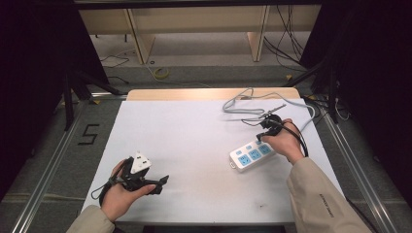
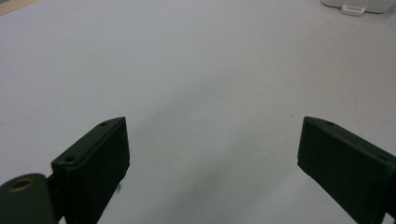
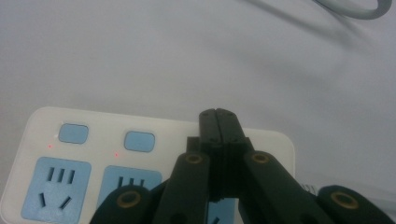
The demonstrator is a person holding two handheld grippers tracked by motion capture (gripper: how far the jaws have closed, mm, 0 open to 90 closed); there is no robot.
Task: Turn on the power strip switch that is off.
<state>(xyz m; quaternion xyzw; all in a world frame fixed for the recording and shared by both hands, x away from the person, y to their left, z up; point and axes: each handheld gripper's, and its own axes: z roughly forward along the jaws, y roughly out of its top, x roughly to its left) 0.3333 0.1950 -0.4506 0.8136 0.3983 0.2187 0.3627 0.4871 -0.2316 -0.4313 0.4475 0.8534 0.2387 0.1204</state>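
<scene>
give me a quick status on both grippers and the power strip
Right gripper shut, fingers over the power strip, third switch hidden beneath. Left gripper open, empty, over bare white table. Grey cable loops beyond the strip, not in the way.

Power strip [image 1: 251, 155] at table [image 1: 194, 145] right, cable [image 1: 252, 109] behind it, right gripper [image 1: 265, 137] over strip, left gripper [image 1: 163, 180] near-left.
</scene>
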